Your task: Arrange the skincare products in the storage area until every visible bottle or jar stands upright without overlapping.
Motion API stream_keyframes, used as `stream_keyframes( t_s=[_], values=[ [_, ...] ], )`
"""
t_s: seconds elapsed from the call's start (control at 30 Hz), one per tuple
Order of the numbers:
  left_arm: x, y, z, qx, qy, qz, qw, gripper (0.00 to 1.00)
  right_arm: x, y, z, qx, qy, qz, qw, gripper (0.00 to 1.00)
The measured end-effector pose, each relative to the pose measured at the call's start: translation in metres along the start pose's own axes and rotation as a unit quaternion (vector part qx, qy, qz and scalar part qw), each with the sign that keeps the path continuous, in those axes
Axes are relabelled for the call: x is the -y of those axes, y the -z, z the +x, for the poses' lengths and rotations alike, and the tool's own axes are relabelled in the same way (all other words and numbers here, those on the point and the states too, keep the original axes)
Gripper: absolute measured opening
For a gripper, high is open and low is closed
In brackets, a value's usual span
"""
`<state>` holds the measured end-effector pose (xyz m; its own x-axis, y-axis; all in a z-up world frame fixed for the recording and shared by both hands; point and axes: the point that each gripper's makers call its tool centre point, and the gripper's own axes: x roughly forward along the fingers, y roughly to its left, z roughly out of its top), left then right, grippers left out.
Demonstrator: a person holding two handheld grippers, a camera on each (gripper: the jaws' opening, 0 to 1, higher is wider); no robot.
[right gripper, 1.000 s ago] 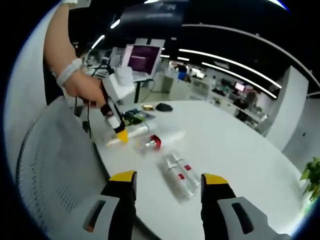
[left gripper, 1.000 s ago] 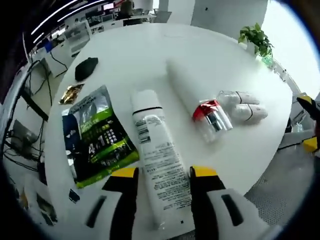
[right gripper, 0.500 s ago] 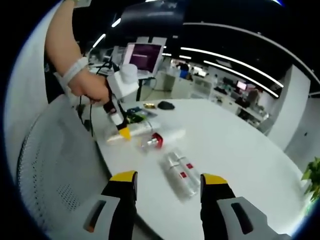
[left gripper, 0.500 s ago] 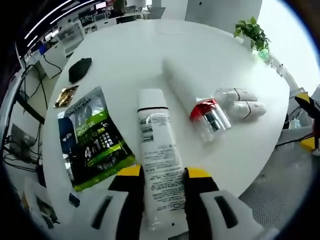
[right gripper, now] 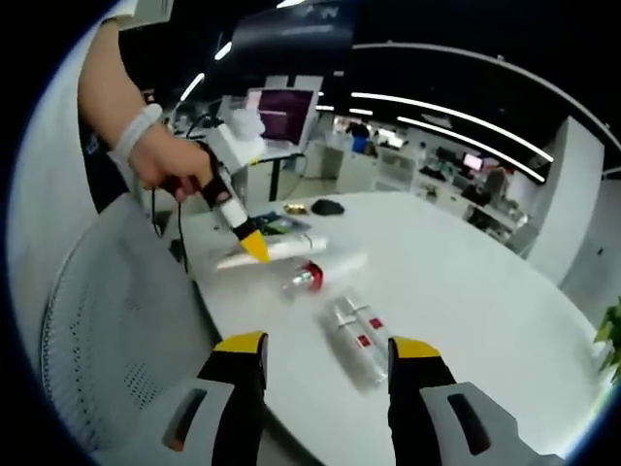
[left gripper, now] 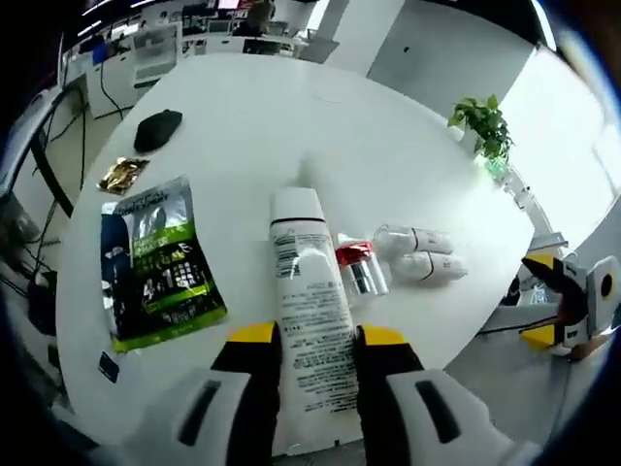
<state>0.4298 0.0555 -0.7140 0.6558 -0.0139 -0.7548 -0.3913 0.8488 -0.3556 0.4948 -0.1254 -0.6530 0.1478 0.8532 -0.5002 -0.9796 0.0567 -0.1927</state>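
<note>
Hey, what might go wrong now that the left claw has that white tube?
The left claw grips the long white tube low on its body, so the far end may sag or swing into the red-capped bottle lying beside it. The tube sits close to the table edge; a slip might drop it off.
</note>
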Motion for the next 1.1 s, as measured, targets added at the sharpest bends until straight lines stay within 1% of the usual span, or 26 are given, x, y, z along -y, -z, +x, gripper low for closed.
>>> stream_keyframes(
  t_s=[0.03, 0.07, 0.1, 0.17, 0.2, 0.27, 0.3, 0.33, 0.37, 0.43, 0.47, 0.53, 0.6, 0.63, 0.73, 0.8, 0.83, 0.9, 0.93, 0.97, 1.0, 1.03, 1.07, 1.1],
  values=[
    [0.002, -0.002, -0.003, 0.006, 0.004, -0.009, 0.9999, 0.29, 0.0, 0.0, 0.0, 0.0, 0.0, 0.001, 1.0, 0.51],
    [0.007, -0.007, -0.009, 0.021, 0.013, -0.016, 0.9996, 0.29, 0.001, -0.001, -0.001, 0.003, 0.001, 0.002, 1.0, 0.51],
    [0.01, -0.008, -0.012, 0.027, 0.019, -0.023, 0.9992, 0.29, 0.002, -0.002, -0.001, 0.006, 0.003, 0.002, 1.0, 0.51],
    [0.02, -0.013, -0.019, 0.044, 0.042, -0.049, 0.997, 0.29, 0.005, -0.003, -0.002, 0.008, 0.007, 0.007, 0.9999, 0.51],
    [0.023, -0.015, -0.021, 0.053, 0.047, -0.059, 0.9958, 0.29, 0.005, -0.003, -0.002, 0.008, 0.008, 0.01, 0.9999, 0.51],
    [0.033, -0.02, -0.028, 0.073, 0.065, -0.087, 0.9914, 0.29, 0.006, -0.003, -0.002, 0.01, 0.008, 0.01, 0.9999, 0.51],
    [0.041, -0.023, -0.032, 0.085, 0.08, -0.107, 0.9874, 0.3, 0.005, -0.002, -0.002, 0.008, 0.006, 0.011, 0.9999, 0.51],
    [0.047, -0.024, -0.036, 0.092, 0.089, -0.116, 0.9849, 0.3, 0.004, -0.002, -0.002, 0.007, 0.004, 0.011, 0.9999, 0.52],
    [0.051, -0.025, -0.038, 0.098, 0.094, -0.116, 0.984, 0.3, 0.004, -0.002, -0.002, 0.006, 0.004, 0.011, 0.9999, 0.52],
    [0.064, -0.025, -0.044, 0.105, 0.109, -0.128, 0.9801, 0.3, 0.002, -0.002, -0.001, 0.005, -0.001, 0.01, 0.9999, 0.52],
    [0.074, -0.024, -0.047, 0.11, 0.122, -0.136, 0.977, 0.3, 0.001, -0.001, -0.001, 0.003, -0.003, 0.008, 1.0, 0.52],
    [0.091, -0.021, -0.05, 0.107, 0.147, -0.141, 0.9732, 0.3, 0.0, -0.001, -0.001, 0.002, -0.005, 0.007, 1.0, 0.52],
    [0.101, -0.018, -0.051, 0.108, 0.155, -0.145, 0.9712, 0.3, 0.0, -0.001, -0.001, 0.004, -0.006, 0.006, 1.0, 0.52],
    [0.108, -0.015, -0.052, 0.11, 0.164, -0.151, 0.9685, 0.3, 0.0, -0.001, 0.0, 0.004, -0.005, 0.006, 1.0, 0.52],
    [0.122, -0.008, -0.055, 0.11, 0.189, -0.18, 0.959, 0.3, 0.002, -0.002, -0.001, 0.005, 0.001, 0.004, 1.0, 0.52],
    [0.128, 0.001, -0.056, 0.103, 0.199, -0.188, 0.9563, 0.3, 0.004, -0.001, -0.001, 0.005, 0.005, 0.002, 1.0, 0.52],
    [0.131, 0.006, -0.056, 0.096, 0.206, -0.197, 0.9537, 0.3, 0.004, 0.0, -0.001, 0.002, 0.006, 0.002, 1.0, 0.53],
    [0.141, 0.016, -0.057, 0.079, 0.233, -0.226, 0.9426, 0.3, 0.003, 0.002, 0.0, -0.004, 0.001, 0.002, 1.0, 0.53],
    [0.147, 0.021, -0.059, 0.066, 0.257, -0.247, 0.9319, 0.3, 0.0, 0.003, 0.0, -0.006, -0.004, -0.004, 1.0, 0.53],
    [0.149, 0.021, -0.059, 0.066, 0.261, -0.257, 0.9282, 0.3, -0.002, 0.002, 0.0, -0.005, -0.008, -0.014, 0.9999, 0.55],
    [0.148, 0.021, -0.06, 0.066, 0.257, -0.245, 0.9327, 0.3, -0.005, 0.003, 0.0, -0.004, -0.01, -0.024, 0.9996, 0.56],
    [0.149, 0.02, -0.061, 0.068, 0.258, -0.243, 0.9326, 0.3, -0.007, 0.004, 0.0, -0.006, -0.013, -0.033, 0.9994, 0.57],
    [0.152, 0.019, -0.061, 0.065, 0.264, -0.246, 0.9302, 0.3, -0.008, 0.004, 0.0, -0.006, -0.014, -0.039, 0.9991, 0.59],
    [0.156, 0.018, -0.063, 0.062, 0.279, -0.266, 0.9206, 0.3, -0.009, 0.003, -0.001, -0.006, -0.013, -0.055, 0.9984, 0.6]
  ],
)
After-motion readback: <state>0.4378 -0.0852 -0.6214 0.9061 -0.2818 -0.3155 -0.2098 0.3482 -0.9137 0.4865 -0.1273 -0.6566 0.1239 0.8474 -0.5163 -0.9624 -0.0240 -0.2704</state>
